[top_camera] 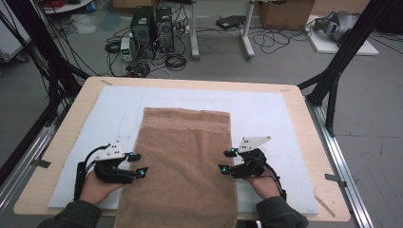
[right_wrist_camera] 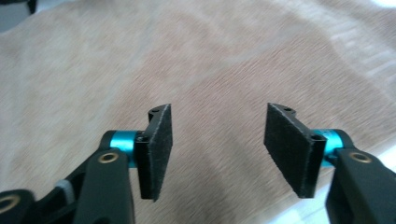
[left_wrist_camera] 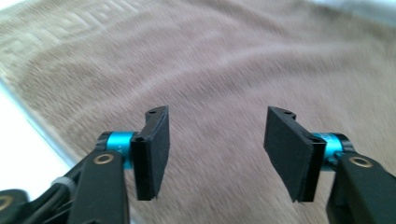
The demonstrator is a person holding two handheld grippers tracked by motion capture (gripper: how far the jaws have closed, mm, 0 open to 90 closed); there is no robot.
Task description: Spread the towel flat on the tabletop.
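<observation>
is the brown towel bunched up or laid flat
Laid flat: the brown towel lies smooth along the white mat, near end hanging over the table edge.

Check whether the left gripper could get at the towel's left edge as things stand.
Probably yes. The left gripper hangs open right at the left edge of the brown towel, nothing between its pads, and nothing lies in its way on the white mat.

The left gripper [top_camera: 137,163] and right gripper [top_camera: 227,160] are black, each topped by a pale grey three-cornered plate dotted with small holes. Bright blue collars sit behind flat, square black pads [left_wrist_camera: 153,151] edged with fuzzy foam. Brass-ringed screws mark the arms. Black cables loop from the bodies. The person wears dark olive-green sleeves [top_camera: 71,216]
</observation>
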